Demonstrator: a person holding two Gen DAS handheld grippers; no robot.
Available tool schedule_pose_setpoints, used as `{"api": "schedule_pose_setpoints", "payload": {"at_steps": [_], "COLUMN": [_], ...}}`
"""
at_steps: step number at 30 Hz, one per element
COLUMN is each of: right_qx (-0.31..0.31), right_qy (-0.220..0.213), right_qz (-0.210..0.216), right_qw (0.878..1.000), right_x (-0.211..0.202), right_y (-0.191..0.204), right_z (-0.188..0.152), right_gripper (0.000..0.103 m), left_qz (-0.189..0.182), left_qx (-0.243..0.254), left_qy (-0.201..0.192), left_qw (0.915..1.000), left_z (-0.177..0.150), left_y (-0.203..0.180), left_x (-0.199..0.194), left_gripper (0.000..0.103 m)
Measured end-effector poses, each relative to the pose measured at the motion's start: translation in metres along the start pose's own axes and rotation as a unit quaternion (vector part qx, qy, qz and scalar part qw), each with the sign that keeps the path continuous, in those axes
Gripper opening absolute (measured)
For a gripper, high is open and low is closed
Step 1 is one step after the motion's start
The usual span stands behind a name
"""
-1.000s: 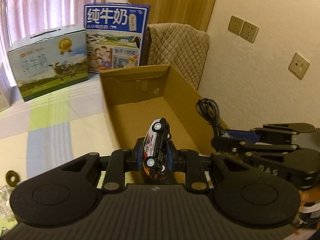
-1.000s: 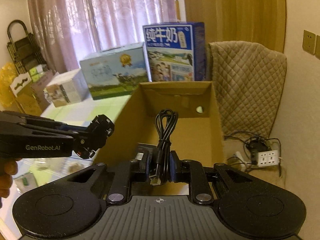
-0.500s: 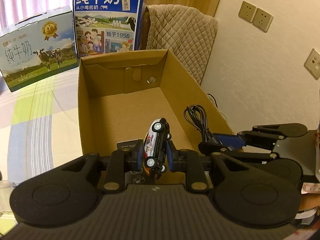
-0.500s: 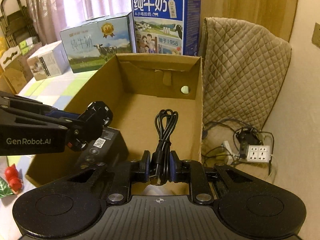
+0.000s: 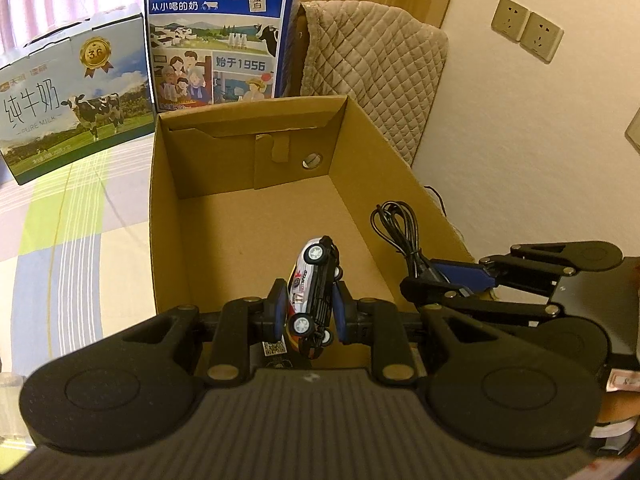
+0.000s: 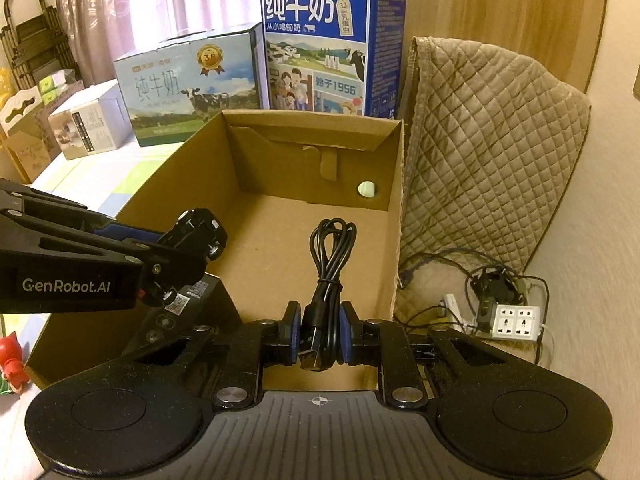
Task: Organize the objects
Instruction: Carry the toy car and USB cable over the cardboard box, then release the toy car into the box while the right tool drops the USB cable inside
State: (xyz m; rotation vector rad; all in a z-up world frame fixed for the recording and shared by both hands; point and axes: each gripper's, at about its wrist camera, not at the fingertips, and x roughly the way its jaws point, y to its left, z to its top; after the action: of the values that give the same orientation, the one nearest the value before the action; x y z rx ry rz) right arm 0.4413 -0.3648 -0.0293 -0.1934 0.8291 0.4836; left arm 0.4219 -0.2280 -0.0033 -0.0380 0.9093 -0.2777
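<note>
left gripper [image 5: 310,312] clamping toy car [image 5: 314,280]; right gripper [image 6: 320,334] clamping cable [image 6: 330,264] | both hovering over box [image 5: 164,216] | risk: grippers colliding at 3 o'clock

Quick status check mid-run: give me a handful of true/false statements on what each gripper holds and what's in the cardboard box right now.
1. The left gripper is shut on a toy car. True.
2. The right gripper is open and holds nothing. False: it is shut on a bundled black cable.
3. Both grippers hang above the open cardboard box. True.
4. The toy car already lies on the box floor. False: it sits clamped between the gripper's fingers, nose up.
5. A black device sits in the box's near corner. True.
</note>
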Motion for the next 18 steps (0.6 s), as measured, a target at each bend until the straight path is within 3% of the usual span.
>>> {"api": "schedule_pose_setpoints", "payload": {"at_steps": [18], "right_qx": [-0.001], "right_qy": [-0.012], "right_qz": [0.000], "right_qw": [1.000], "right_x": [0.007], "right_y": [-0.008], "right_z": [0.006], "right_gripper": [0.017], "left_qz": [0.001], "left_qx": [-0.002], "left_qy": [0.006], "left_qw": [1.0000], "left_z": [0.009], "left_y": [0.004], "left_x": [0.012], "left_gripper": [0.020]}}
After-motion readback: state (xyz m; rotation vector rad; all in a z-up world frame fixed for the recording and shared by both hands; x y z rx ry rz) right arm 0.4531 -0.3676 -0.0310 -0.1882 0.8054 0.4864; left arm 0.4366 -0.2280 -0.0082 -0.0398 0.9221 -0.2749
